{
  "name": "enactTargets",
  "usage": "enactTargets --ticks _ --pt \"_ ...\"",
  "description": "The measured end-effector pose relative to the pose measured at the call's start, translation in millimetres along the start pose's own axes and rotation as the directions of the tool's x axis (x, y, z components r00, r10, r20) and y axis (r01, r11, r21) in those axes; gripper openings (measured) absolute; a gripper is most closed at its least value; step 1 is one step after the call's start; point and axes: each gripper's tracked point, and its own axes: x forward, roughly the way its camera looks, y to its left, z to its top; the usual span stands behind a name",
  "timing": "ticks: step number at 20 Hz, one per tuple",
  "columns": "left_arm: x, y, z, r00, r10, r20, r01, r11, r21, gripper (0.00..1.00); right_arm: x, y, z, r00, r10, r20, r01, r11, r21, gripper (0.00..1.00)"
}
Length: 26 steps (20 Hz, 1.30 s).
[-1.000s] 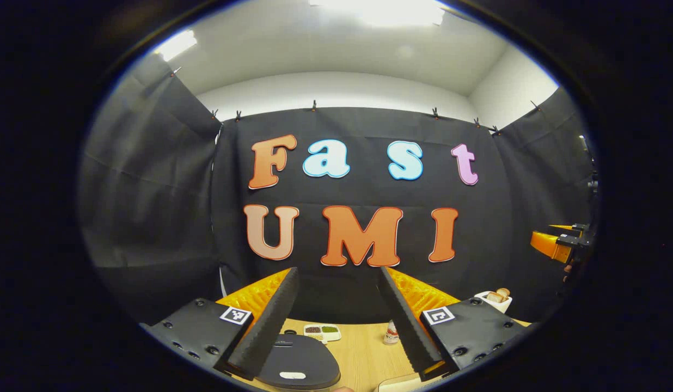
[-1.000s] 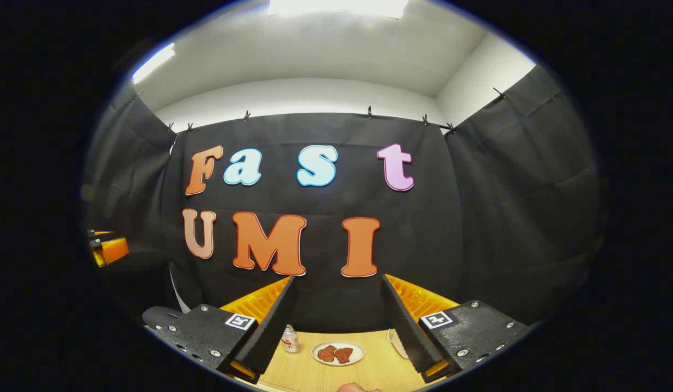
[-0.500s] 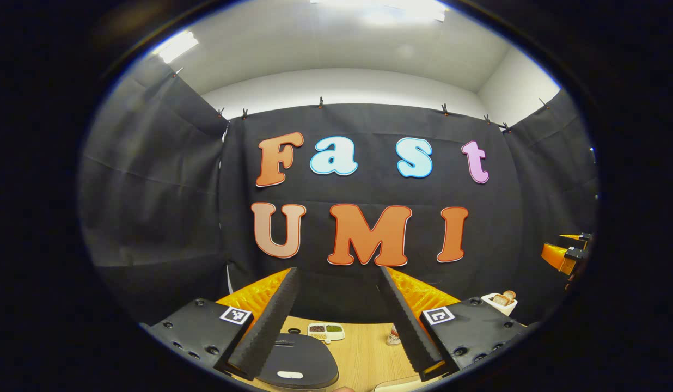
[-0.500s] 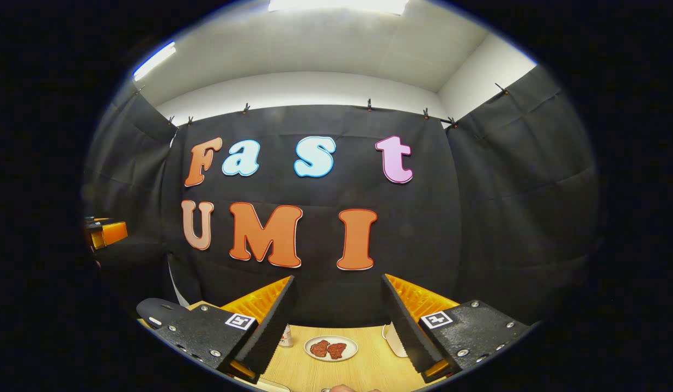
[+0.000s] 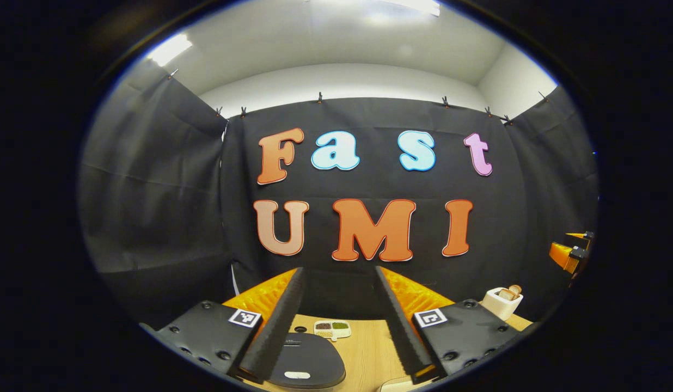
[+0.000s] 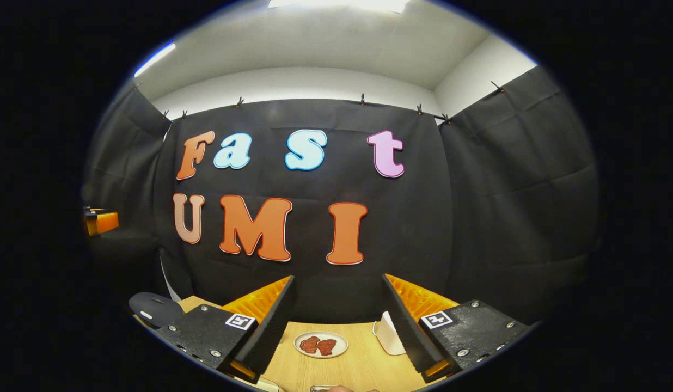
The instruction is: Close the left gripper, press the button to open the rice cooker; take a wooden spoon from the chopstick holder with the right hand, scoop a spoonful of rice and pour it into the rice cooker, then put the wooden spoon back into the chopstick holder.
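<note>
The black rice cooker (image 5: 309, 362) sits low in the left gripper view, lid down, with a pale button (image 5: 297, 375) at its near edge. My left gripper (image 5: 338, 270) hangs above and behind it, open, nothing between the fingers. A white chopstick holder (image 5: 502, 302) with wooden handles (image 5: 511, 292) stands at the right, and the right gripper (image 5: 568, 255) shows beyond it at the edge. In the right gripper view my right gripper (image 6: 337, 279) is open and holds nothing. The rice cooker (image 6: 150, 309) lies at its lower left, and the left gripper (image 6: 101, 222) is at the far left.
The wooden table (image 5: 369, 348) carries a small white dish of grains (image 5: 332, 328) behind the cooker. A white plate with red meat slices (image 6: 320, 344) lies between my right fingers, with a white object (image 6: 387, 337) beside it, partly hidden by the finger.
My left fingers have drawn slightly closer together. Both views have dipped, showing more table. The right gripper has turned right: the small can has left its view and the white object shows more.
</note>
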Motion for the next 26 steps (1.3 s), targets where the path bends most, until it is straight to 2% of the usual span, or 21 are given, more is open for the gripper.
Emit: enactTargets --ticks 2,4,5,6,7,8,9,11,13,17,19,20,23,24,26 --pt "0.6 6.0 -6.7 1.000 0.020 -0.022 -0.020 1.000 0.012 0.56 0.7 -2.9 -6.7 1.000 -0.009 -0.016 0.009 1.000 -0.002 0.95" --pt "6.7 16.3 -12.3 0.998 0.050 -0.043 -0.050 0.999 0.002 0.24 -0.6 -6.4 -13.6 0.999 -0.015 -0.032 0.015 1.000 0.003 0.97" --pt "8.0 13.9 -15.8 0.997 0.036 -0.065 -0.036 0.999 -0.010 0.07 -0.3 -7.8 -16.1 0.999 -0.021 -0.040 0.021 1.000 0.002 0.97" --pt "12.7 17.3 -23.3 0.995 0.043 -0.094 -0.045 0.999 -0.012 0.08 -0.3 -10.5 -18.9 0.998 -0.027 -0.048 0.027 1.000 -0.001 0.95" --pt "16.4 26.5 -34.5 0.989 0.056 -0.140 -0.058 0.998 -0.016 0.08 -0.8 -13.7 -22.4 0.998 -0.036 -0.055 0.036 0.999 -0.005 0.97" --pt "18.3 25.8 -46.6 0.978 0.039 -0.204 -0.048 0.998 -0.040 0.05 -1.6 -16.2 -25.0 0.997 -0.043 -0.063 0.042 0.999 -0.008 0.95" --pt "23.3 28.1 -59.5 0.964 0.035 -0.264 -0.052 0.997 -0.060 0.05 -3.2 -17.9 -28.0 0.996 -0.049 -0.069 0.048 0.999 -0.010 0.95" --pt "26.9 42.6 -90.4 0.917 0.049 -0.396 -0.084 0.994 -0.073 0.05 -4.7 -21.4 -34.5 0.994 -0.059 -0.087 0.058 0.998 -0.016 0.95" --pt "27.0 49.4 -126.4 0.848 0.029 -0.529 -0.101 0.989 -0.108 0.05 -7.7 -24.5 -42.8 0.992 -0.069 -0.110 0.067 0.997 -0.027 0.95" --pt "22.3 58.4 -195.4 0.682 -0.025 -0.731 -0.160 0.970 -0.183 0.05 -13.4 -33.3 -66.1 0.981 -0.098 -0.170 0.090 0.994 -0.053 0.97" --pt "18.6 62.5 -220.0 0.620 -0.052 -0.783 -0.200 0.954 -0.221 0.09 -15.4 -37.1 -77.4 0.973 -0.110 -0.202 0.099 0.993 -0.063 0.95" --pt "16.4 66.5 -232.9 0.589 -0.061 -0.806 -0.226 0.945 -0.236 0.05 -16.9 -38.4 -83.0 0.969 -0.115 -0.217 0.103 0.992 -0.068 0.97" --pt "11.2 72.3 -267.9 0.500 -0.103 -0.860 -0.287 0.917 -0.276 0.05 -21.1 -41.3 -98.8 0.957 -0.124 -0.261 0.109 0.991 -0.072 0.95" --pt "7.4 72.2 -279.5 0.471 -0.115 -0.874 -0.302 0.910 -0.283 0.09 -22.2 -41.0 -104.1 0.953 -0.124 -0.276 0.108 0.992 -0.071 0.95" --pt "-0.7 76.5 -297.6 0.415 -0.124 -0.901 -0.332 0.902 -0.277 0.05 -24.3 -41.9 -113.2 0.946 -0.121 -0.300 0.105 0.992 -0.069 0.94"
